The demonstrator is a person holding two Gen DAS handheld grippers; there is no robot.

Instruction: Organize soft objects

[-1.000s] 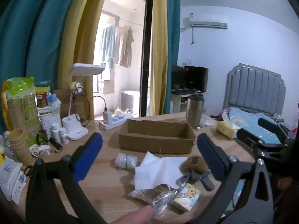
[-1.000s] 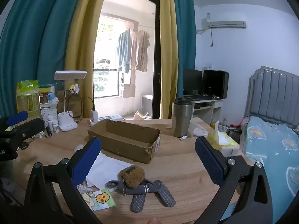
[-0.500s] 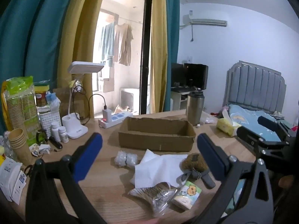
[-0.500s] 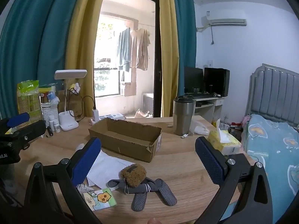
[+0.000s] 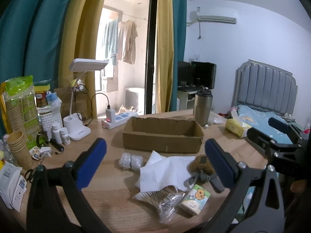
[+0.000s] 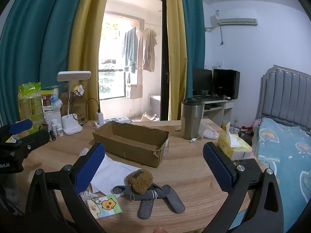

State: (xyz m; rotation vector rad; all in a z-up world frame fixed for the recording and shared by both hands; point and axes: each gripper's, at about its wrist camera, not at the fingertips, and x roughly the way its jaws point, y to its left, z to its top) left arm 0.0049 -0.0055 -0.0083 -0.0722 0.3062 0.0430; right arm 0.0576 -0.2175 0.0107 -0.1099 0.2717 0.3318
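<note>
An open cardboard box (image 5: 163,136) (image 6: 132,141) sits mid-table. In front of it lie a white cloth (image 5: 165,170) (image 6: 110,174), a brown furry pouch (image 5: 200,165) (image 6: 139,180) on grey socks (image 6: 155,196), a small tissue pack with a cartoon (image 5: 195,199) (image 6: 105,205), a crumpled clear wrapper (image 5: 161,200) and a bubble-wrap wad (image 5: 130,160). My left gripper (image 5: 155,159) is open and empty above these. My right gripper (image 6: 153,159) is open and empty above the pouch.
A steel tumbler (image 6: 191,119), a yellow tissue box (image 6: 232,147), a desk lamp (image 5: 79,128), a power strip (image 5: 120,119), pill bottles (image 5: 61,133), paper cups (image 5: 18,147) and a white basket (image 5: 49,118) ring the table (image 6: 194,174). A bed (image 6: 281,145) stands at the right.
Both grippers have lifted slightly, so the table items sit a little lower in view. The fingertip at the bottom of the left view is gone. Nothing was grasped.
</note>
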